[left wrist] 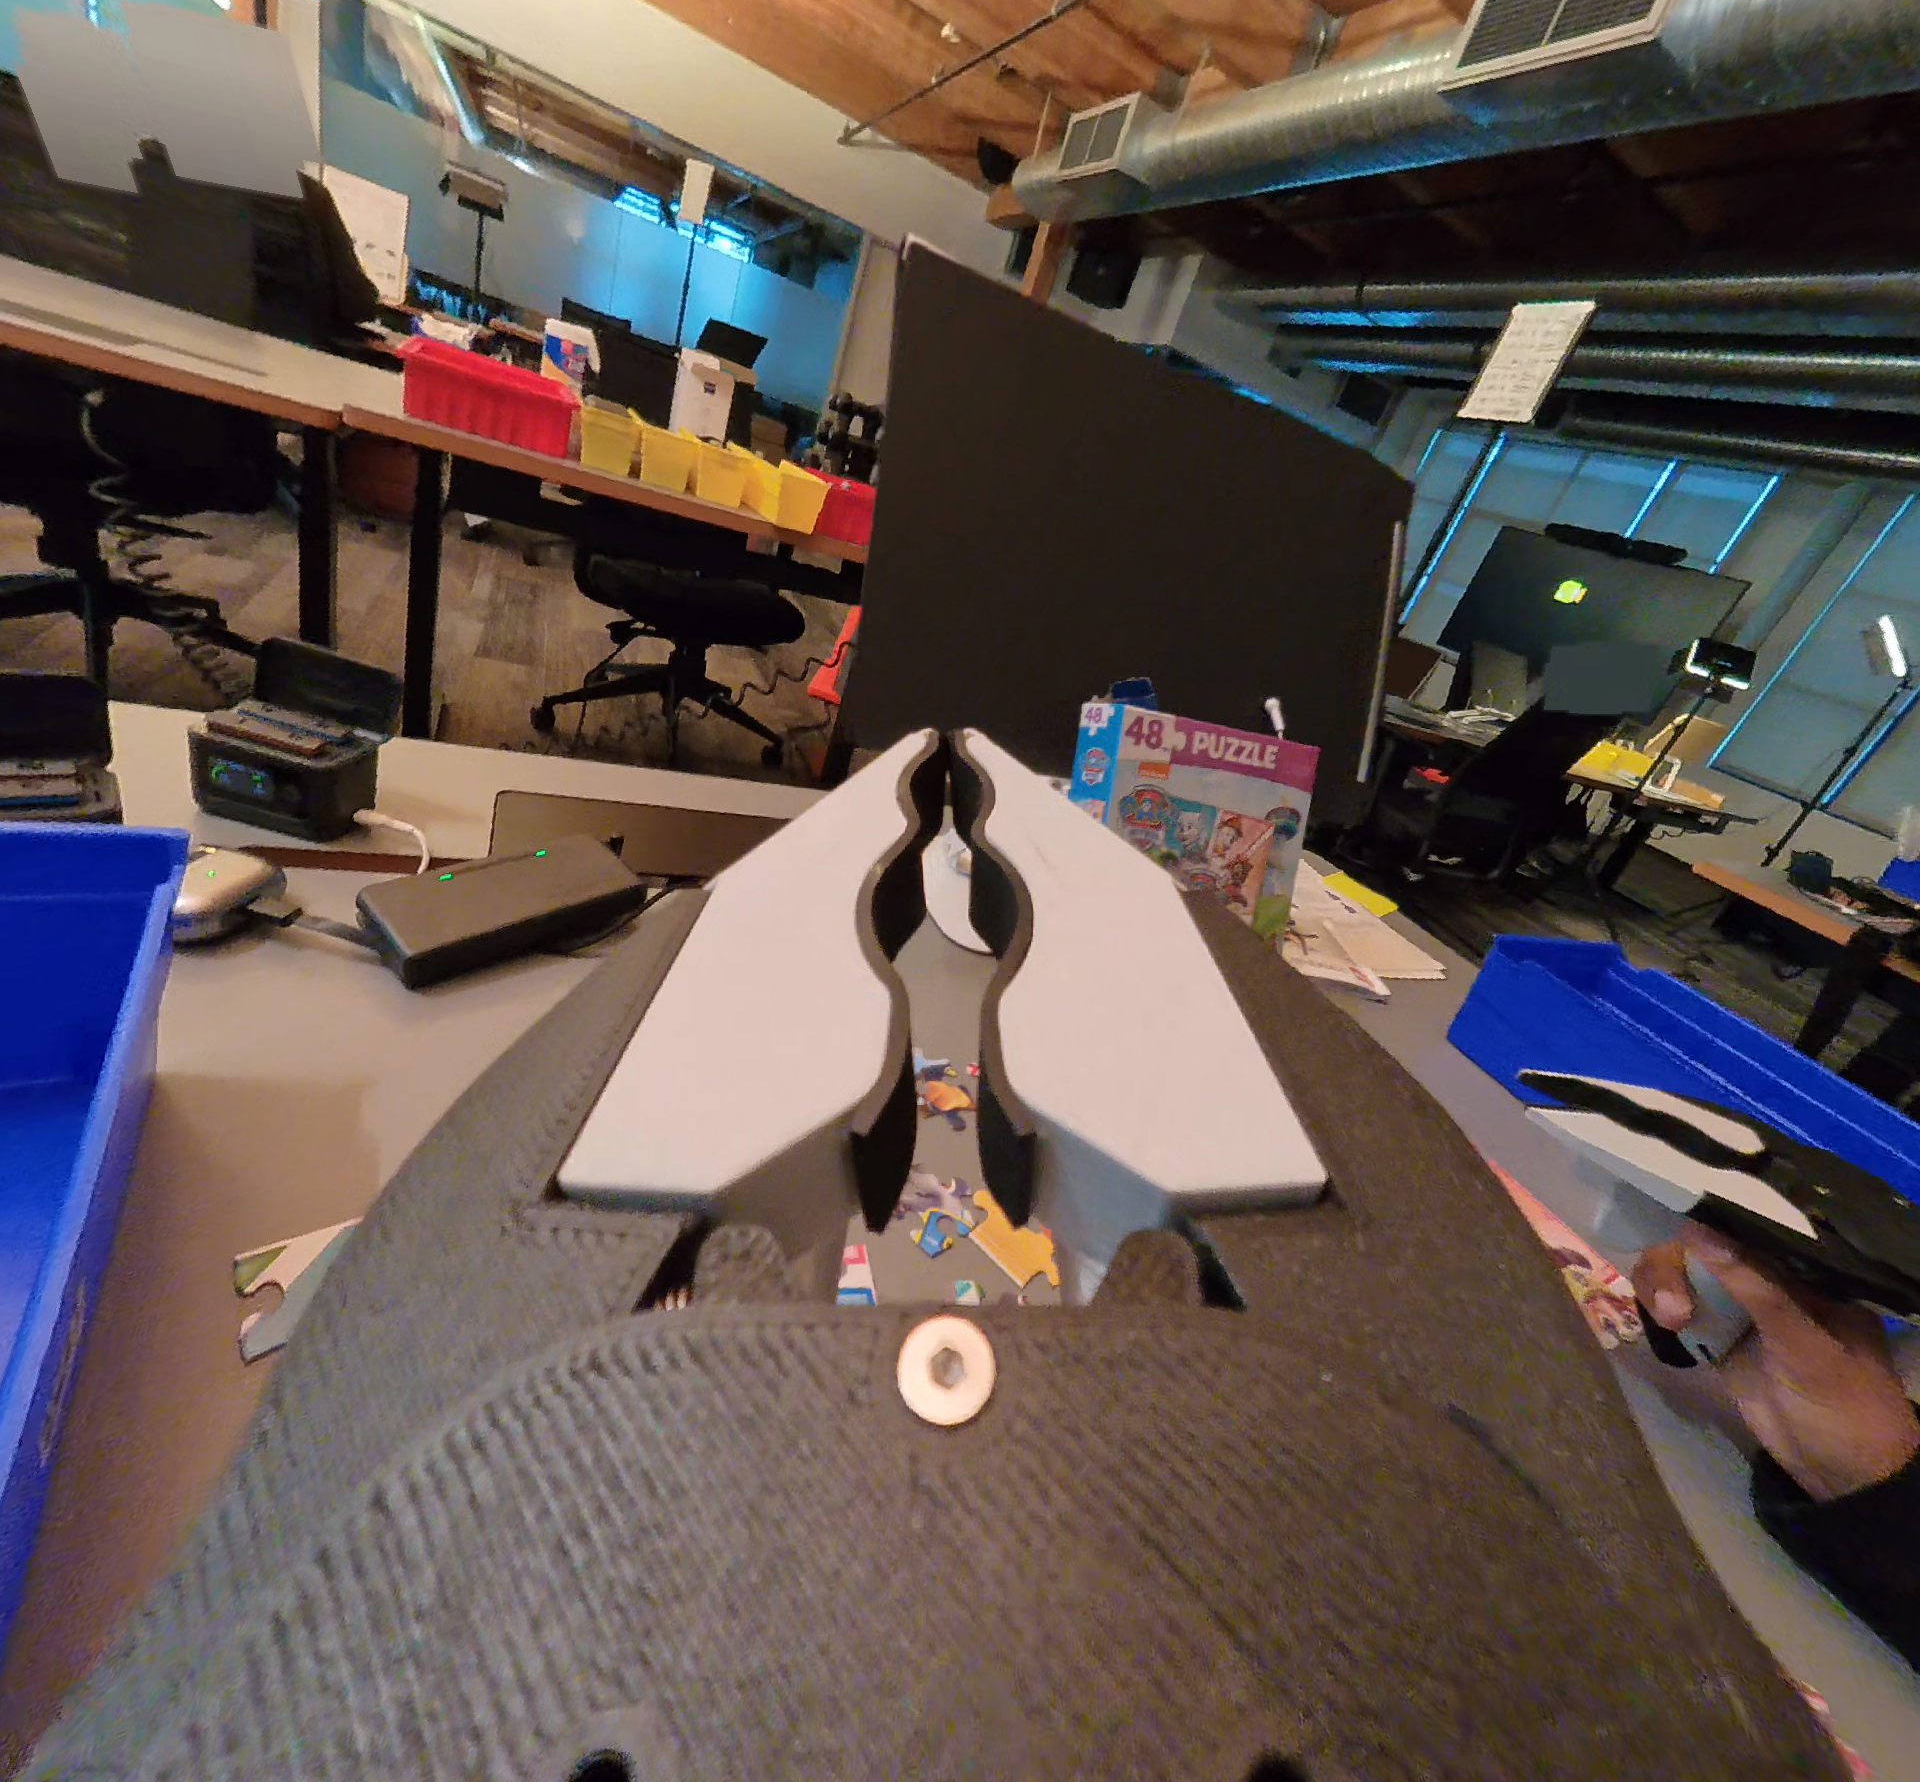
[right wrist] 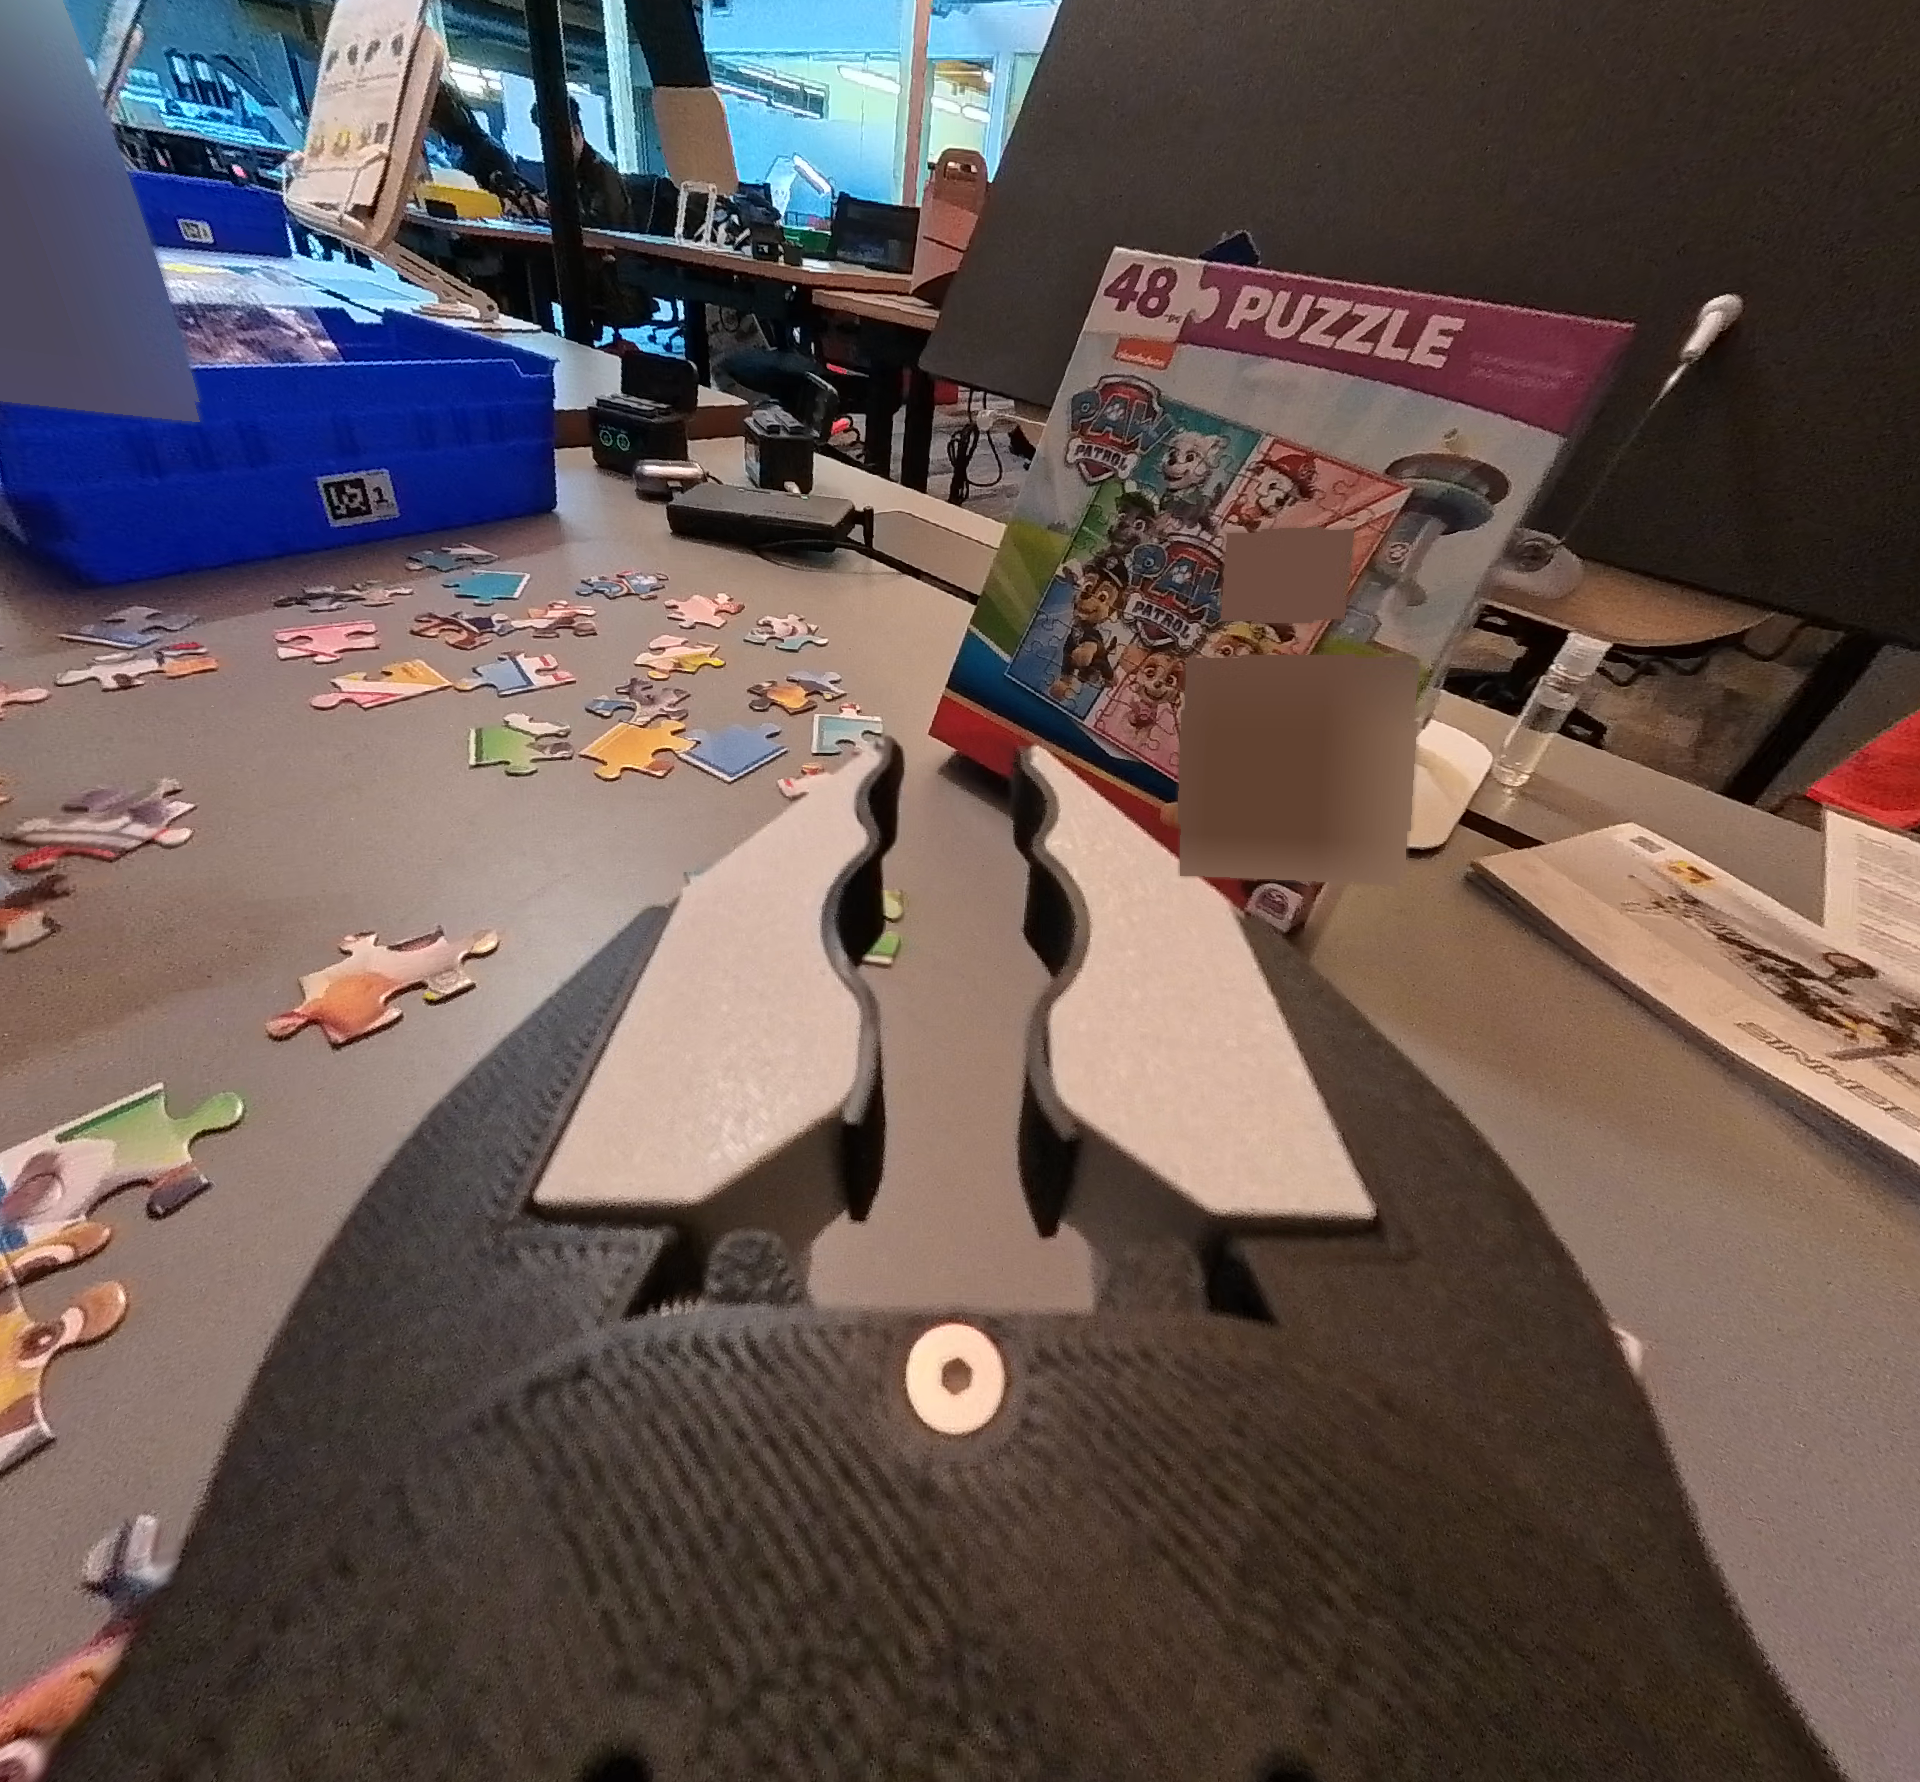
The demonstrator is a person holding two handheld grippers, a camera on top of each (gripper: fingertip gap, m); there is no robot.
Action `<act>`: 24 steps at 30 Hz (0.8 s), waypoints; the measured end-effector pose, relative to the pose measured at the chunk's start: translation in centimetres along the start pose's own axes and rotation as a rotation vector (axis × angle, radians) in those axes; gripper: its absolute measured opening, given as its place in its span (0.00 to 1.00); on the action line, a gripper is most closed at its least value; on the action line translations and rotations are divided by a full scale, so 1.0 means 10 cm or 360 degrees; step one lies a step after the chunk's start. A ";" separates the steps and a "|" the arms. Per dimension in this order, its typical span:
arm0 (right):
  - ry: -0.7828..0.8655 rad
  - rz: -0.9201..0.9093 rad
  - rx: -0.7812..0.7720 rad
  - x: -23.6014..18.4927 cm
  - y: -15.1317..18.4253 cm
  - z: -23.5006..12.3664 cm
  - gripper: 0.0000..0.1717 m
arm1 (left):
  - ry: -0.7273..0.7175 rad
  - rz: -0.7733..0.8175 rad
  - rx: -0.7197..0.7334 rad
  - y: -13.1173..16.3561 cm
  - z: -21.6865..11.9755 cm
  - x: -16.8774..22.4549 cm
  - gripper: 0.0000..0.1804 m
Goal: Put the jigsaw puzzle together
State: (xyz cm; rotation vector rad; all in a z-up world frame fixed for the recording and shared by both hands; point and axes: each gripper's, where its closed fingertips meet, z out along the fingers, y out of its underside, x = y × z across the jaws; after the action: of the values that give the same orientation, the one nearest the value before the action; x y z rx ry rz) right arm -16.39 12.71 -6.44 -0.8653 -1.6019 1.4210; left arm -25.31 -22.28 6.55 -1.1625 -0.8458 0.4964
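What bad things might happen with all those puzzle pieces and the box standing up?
1. The puzzle box stands tilted right beside the right gripper; a bump might tip it over.
2. Loose puzzle pieces lie scattered on the table near its open fingers; a sweep might scatter them.
3. The left gripper hangs over pieces, fingers shut, partly hiding them.

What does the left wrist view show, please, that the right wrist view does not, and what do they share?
Only the left wrist view: the left gripper, fingers shut with nothing between them, the right gripper seen from the side, a row of yellow bins. Only the right wrist view: the right gripper's open fingers, the many spread puzzle pieces, a booklet. Both: the puzzle box, a black charger.
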 end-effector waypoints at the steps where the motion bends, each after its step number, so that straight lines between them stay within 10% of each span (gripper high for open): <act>1: 0.0006 -0.0005 -0.0006 0.01 0.01 0.00 0.11 | -0.0015 -0.0006 -0.0016 0.05 0.03 -0.05 0.00; 10: 0.0038 -0.0044 -0.0081 0.03 0.11 0.05 0.05 | -0.0440 0.0113 -0.0559 1.14 0.37 -0.87 0.00; 24: 0.0137 -0.0159 -0.0169 0.01 0.14 0.06 0.01 | -0.0310 0.0044 -0.0515 1.17 0.45 -0.74 0.00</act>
State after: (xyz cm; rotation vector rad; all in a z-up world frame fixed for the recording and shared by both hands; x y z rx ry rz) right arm -17.02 12.76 -7.84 -0.8832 -1.6438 1.2225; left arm -32.45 -20.94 -6.05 -1.4395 -1.1084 0.5133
